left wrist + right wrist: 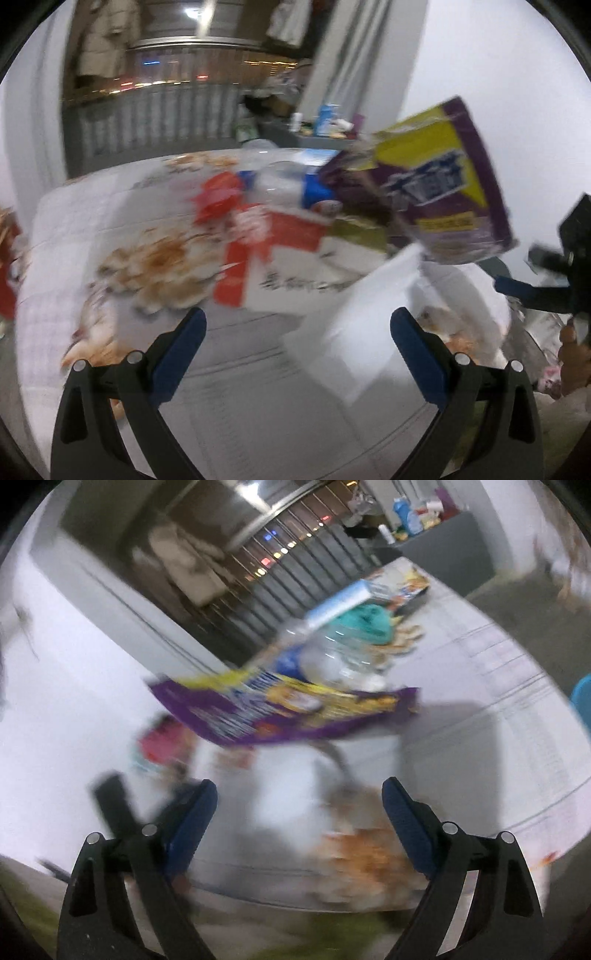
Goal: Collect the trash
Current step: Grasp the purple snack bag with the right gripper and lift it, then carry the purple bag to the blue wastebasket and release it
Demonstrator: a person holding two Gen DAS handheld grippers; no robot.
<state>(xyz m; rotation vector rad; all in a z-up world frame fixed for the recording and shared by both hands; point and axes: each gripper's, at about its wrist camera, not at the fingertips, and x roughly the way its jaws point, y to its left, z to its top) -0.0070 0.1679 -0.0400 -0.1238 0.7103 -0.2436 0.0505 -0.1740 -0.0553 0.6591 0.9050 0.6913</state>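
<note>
Night-time room with a balcony railing up top, and a white flower-print cloth surface [92, 236] piled with rubbish. A glossy purple-and-yellow snack bag [443, 188] sits right of centre, apparently mid-air, near a clear plastic bottle [280, 181] and a red-and-white carton [280, 258]. Left tongs [297, 321] and right tongs [299, 794] both gape, empty. Everything's blurry, so a grab could easily miss. Can't see any bin.

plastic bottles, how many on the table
1 that I can make out: a clear bottle with a blue label, lying mid-table behind the purple snack bag, beside a red wrapper in the left view. Blur and the bag may hide others.
</note>
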